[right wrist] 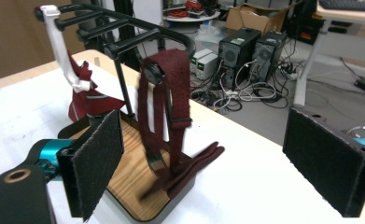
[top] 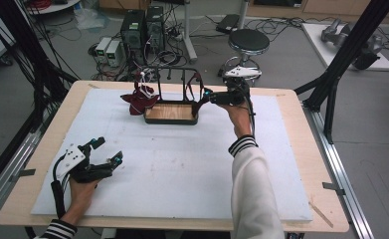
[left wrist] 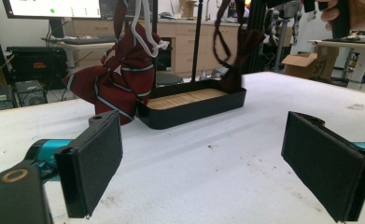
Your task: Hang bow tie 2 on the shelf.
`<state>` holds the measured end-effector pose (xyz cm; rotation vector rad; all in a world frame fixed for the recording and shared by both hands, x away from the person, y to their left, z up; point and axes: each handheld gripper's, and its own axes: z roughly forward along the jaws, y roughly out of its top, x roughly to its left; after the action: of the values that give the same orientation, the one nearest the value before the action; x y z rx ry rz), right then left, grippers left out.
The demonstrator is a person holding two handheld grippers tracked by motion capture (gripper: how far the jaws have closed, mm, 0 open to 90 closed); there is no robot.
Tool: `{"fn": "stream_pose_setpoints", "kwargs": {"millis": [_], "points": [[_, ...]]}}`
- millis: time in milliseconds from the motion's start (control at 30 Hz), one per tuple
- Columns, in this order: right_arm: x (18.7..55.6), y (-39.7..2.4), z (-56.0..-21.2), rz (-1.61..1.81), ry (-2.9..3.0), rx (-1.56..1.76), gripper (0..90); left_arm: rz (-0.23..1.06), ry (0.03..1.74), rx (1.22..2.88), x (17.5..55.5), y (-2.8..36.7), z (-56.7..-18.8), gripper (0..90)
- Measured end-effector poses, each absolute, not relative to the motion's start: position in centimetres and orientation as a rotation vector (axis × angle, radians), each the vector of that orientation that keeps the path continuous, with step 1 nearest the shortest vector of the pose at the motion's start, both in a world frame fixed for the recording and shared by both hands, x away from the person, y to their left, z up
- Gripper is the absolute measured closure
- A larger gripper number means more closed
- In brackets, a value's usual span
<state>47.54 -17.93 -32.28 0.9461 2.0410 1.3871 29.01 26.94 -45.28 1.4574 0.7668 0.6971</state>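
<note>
Maroon strap (right wrist: 166,112) draped on rack bar (right wrist: 138,39), right hand-held gripper (right wrist: 217,158) wide and empty: withdraw straight back, avoid snagging; left hand-held gripper (top: 105,152) wide, idle on desk (top: 182,164).

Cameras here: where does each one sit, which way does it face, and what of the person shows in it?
High view: above the person's side, looking forward and down at the table; both forearms, left gripper, right gripper.
Left gripper view: low over the table, facing the rack and striped tie; open jaws.
Right gripper view: beside the rack, facing the dark red tie; open jaws.
All share the rack.
</note>
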Motion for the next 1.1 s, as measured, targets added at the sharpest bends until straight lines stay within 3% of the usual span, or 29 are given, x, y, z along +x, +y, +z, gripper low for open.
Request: {"fn": "stream_pose_setpoints", "kwargs": {"millis": [333, 633, 900, 1100], "points": [[45.1, -19.7, -30.1, 1.438, 2.051, 0.855, 11.1, 0.705, 0.766, 1.464, 29.0, 26.8, -45.3, 13.0], [39.8, -22.8, -27.3, 1.466, 1.949, 0.777, 11.2, 0.715, 0.755, 1.456, 28.8, 26.9, -45.3, 13.0], [33.0, -26.2, -30.2, 1.461, 1.879, 0.794, 11.2, 0.715, 0.751, 1.455, 28.8, 26.9, -45.3, 13.0], [28.4, -27.5, -35.5, 1.461, 1.790, 0.813, 11.2, 0.726, 0.744, 1.451, 28.7, 26.8, -45.3, 13.0]]}}
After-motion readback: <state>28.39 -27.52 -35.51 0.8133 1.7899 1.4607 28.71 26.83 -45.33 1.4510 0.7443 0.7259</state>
